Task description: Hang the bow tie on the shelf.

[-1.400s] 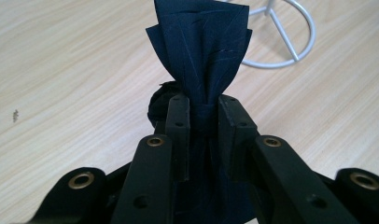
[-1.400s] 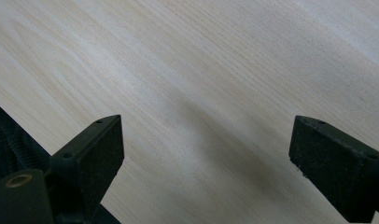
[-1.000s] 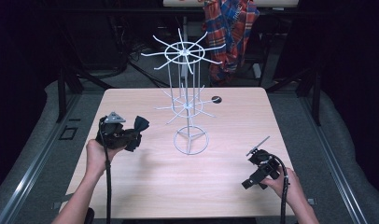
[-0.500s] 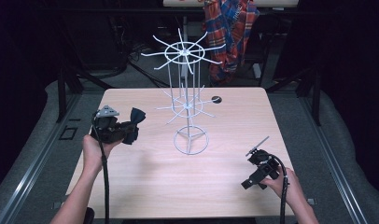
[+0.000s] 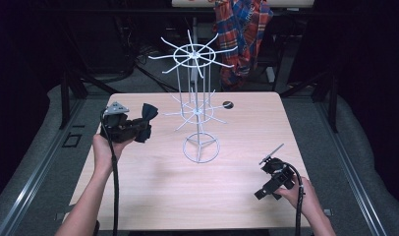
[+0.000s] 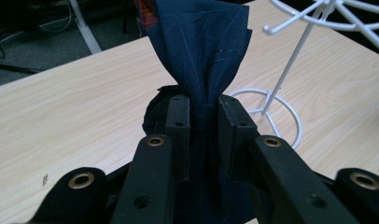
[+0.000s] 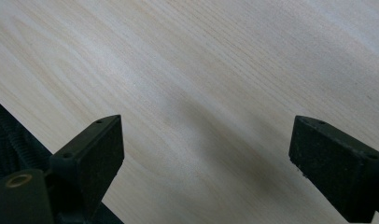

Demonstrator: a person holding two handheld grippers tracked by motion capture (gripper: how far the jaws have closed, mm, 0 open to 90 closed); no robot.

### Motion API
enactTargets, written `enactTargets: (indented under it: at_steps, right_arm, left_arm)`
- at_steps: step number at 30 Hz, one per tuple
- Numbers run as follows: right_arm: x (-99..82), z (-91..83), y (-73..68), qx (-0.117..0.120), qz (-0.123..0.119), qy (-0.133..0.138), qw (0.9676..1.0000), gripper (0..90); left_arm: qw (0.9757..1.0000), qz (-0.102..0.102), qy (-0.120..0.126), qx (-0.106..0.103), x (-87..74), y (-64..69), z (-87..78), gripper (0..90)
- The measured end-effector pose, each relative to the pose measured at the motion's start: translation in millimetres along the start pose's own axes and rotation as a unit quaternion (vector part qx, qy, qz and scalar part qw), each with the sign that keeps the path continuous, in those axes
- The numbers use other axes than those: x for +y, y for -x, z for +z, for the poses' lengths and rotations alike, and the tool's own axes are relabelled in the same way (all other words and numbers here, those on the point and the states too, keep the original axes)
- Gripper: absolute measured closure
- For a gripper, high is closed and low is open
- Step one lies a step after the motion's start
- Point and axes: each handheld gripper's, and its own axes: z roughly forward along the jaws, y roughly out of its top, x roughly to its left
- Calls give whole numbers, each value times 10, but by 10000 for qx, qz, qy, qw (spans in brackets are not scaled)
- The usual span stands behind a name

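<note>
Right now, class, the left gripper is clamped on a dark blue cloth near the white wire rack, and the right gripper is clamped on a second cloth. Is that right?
Not quite. The left gripper does clamp the dark blue cloth near the white wire rack, but the right gripper holds nothing: the right gripper view shows its jaws wide apart over the bare table.

Dark recording studio: lone wooden table (image 5: 153, 196), floor rails (image 5: 35, 167), cables (image 5: 138, 54).
</note>
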Motion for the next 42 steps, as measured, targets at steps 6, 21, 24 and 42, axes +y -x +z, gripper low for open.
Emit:
enactTargets:
  at_steps: [6, 21, 24, 42]
  right_arm:
    - [0, 1, 1, 4, 1, -12, 10000, 101]
    - [-13, 13, -4, 31, 106, 76, 9999, 101]
    - [-13, 12, 0, 36, 101, 59, 9999, 101]
    - [-23, 17, 16, 52, 107, 2, 9999, 101]
  left_arm:
    - [9999, 60, 115, -23, 85, 36, -9, 762]
    - [9984, 314, 405, -234, 267, 217, -18, 762]
    - [9978, 351, 459, -317, 290, 257, -12, 762]
    - [9963, 482, 253, -661, 201, 364, 212, 762]
